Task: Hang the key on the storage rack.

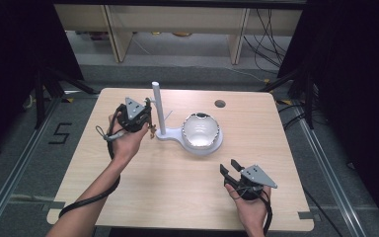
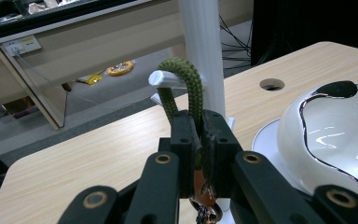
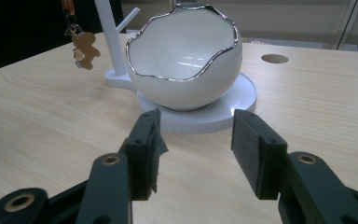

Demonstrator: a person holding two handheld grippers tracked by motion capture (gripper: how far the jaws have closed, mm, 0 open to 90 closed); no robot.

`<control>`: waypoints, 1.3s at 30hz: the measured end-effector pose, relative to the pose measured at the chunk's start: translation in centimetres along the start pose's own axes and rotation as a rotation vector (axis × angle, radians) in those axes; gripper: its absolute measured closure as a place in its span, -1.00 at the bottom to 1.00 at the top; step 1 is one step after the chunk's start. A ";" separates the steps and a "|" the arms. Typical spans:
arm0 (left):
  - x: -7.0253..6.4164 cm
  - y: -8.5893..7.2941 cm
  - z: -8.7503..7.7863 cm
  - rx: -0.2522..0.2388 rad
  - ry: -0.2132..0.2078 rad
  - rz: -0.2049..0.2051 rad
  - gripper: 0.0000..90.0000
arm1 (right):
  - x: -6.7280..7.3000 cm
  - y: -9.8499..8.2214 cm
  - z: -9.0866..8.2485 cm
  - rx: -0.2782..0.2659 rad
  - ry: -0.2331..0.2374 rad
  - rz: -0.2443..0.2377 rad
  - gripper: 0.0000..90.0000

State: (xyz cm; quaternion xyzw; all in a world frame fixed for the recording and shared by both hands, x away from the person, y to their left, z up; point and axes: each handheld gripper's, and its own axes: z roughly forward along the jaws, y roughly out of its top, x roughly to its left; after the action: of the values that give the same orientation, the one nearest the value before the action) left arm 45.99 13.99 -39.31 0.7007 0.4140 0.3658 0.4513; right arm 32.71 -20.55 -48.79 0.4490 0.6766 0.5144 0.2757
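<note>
Fingers of left gripper pinching green cord over peg, right fingers spread (bare table ahead)

Even overhead light; dark surroundings; bowl glares.

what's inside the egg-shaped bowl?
The bowl looks empty: the right gripper view shows only bare glossy white inner wall. The near rim hides its very bottom, so something small and flat lying there can't be ruled out.
</note>
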 end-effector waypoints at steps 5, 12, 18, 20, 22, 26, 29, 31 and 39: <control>-0.1 0.0 0.2 0.002 0.001 -0.001 0.84 | 0.0 0.0 0.0 -0.002 0.009 0.000 0.18; -0.1 -0.6 0.4 0.006 -0.007 0.001 0.81 | -0.1 0.0 -0.2 -0.002 -0.017 -0.001 0.17; -0.1 -1.1 -0.4 -0.006 -0.039 -0.025 0.76 | -0.2 0.0 -0.2 -0.003 -0.020 -0.001 0.17; 0.1 -1.2 -0.8 -0.016 -0.041 -0.020 0.74 | -0.1 0.0 -0.2 -0.002 -0.022 -0.001 0.16; 0.2 -1.3 -1.1 -0.020 -0.055 -0.039 0.70 | -0.1 0.0 -0.2 -0.002 -0.017 0.002 0.16; 0.4 -1.7 -2.0 -0.026 -0.086 -0.069 0.59 | -0.1 0.0 -0.2 0.001 -0.022 0.003 0.15; 0.5 -2.1 -2.8 -0.030 -0.105 -0.082 0.51 | -0.1 0.0 -0.1 -0.001 -0.012 0.006 0.14; 0.6 -2.4 -3.2 -0.037 -0.111 -0.091 0.46 | -0.1 0.0 -0.1 0.002 -0.009 0.008 0.14; 0.6 -4.5 -5.2 -0.069 -0.158 -0.094 0.20 | -0.2 -0.2 -0.1 0.004 -0.021 -0.003 0.11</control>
State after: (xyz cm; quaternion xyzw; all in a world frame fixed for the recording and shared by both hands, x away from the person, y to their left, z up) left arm 40.50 17.33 -41.75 0.6912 0.3968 0.3018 0.5232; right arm 32.65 -20.81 -48.91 0.4542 0.6753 0.5078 0.2826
